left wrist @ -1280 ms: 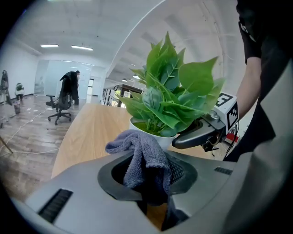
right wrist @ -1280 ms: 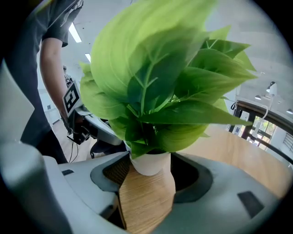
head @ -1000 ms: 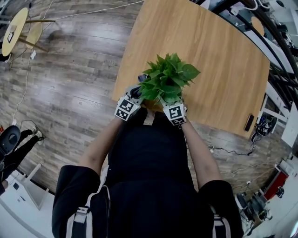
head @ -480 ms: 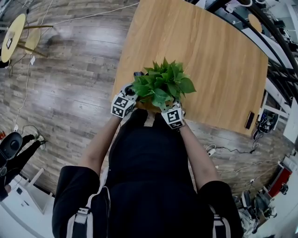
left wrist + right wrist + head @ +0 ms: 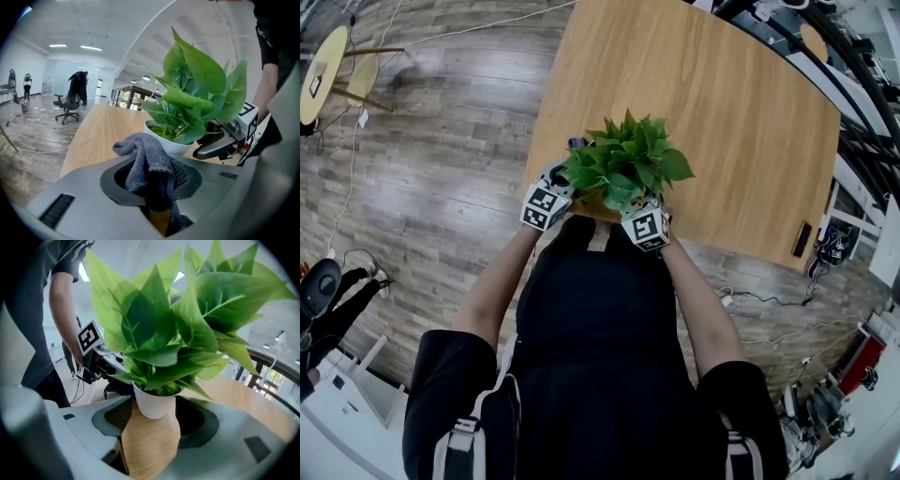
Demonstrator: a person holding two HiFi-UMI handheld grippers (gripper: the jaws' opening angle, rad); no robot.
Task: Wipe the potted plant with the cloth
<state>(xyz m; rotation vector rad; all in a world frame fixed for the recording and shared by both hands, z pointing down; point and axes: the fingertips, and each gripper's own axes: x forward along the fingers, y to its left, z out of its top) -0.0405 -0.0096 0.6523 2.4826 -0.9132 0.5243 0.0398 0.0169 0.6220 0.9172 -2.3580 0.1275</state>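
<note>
The potted plant [image 5: 626, 169] stands upright at the near edge of the wooden table [image 5: 722, 103]: broad, glossy green leaves rising from a small round white pot [image 5: 153, 404]. The pot sits between the jaws of the right gripper [image 5: 154, 416], filling the gap at their tips. The cloth [image 5: 146, 161], grey and nubbly, is bunched and pinched in the jaws of the left gripper [image 5: 152, 178], just left of the pot, its loose fold humped upward.

In my head view the leaves [image 5: 626, 161] are covering the pot [image 5: 153, 404] completely. The lower end of the cloth [image 5: 149, 168] is hiding down between the jaws of the left gripper [image 5: 157, 187]. The right gripper view's top edge is cropping the tallest leaves, and the far-off people [image 5: 78, 89] are showing too small to make out.
</note>
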